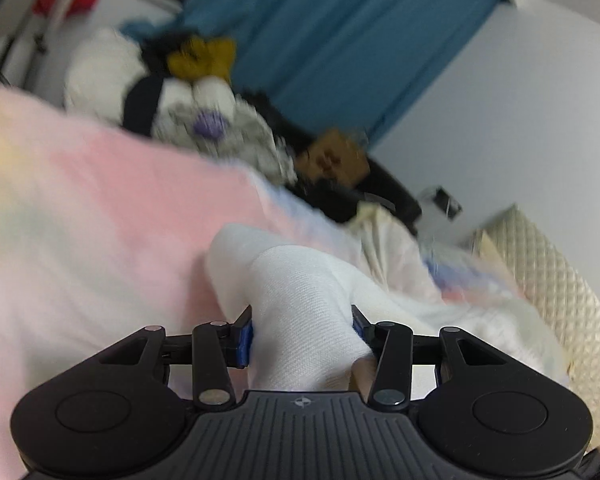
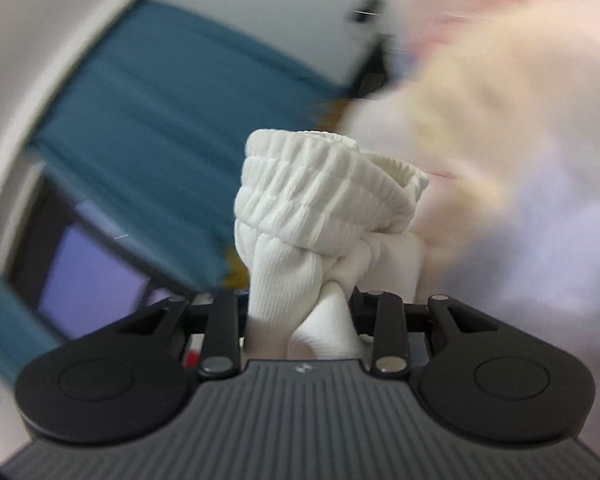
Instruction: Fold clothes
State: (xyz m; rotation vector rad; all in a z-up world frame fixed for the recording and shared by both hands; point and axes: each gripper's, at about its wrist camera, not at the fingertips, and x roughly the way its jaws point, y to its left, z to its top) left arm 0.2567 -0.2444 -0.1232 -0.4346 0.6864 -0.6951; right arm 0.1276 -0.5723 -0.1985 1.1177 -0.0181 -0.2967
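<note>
Two grips, one white sock: my left hand-held gripper (image 1: 302, 330) pinches its plain end (image 1: 300, 300), my right hand-held gripper (image 2: 300, 308) clamps near the ribbed cuff (image 2: 320, 184). Both ends point straight ahead, above the bed (image 1: 80, 200).

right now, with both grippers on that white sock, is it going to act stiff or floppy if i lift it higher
Probably floppy: the white sock bunches and creases between the right gripper, its ribbed cuff folded over. Likely light too; in the left wrist view it drapes softly from the left gripper onto the pastel blanket. The knit looks grippy rather than slippery.
</note>
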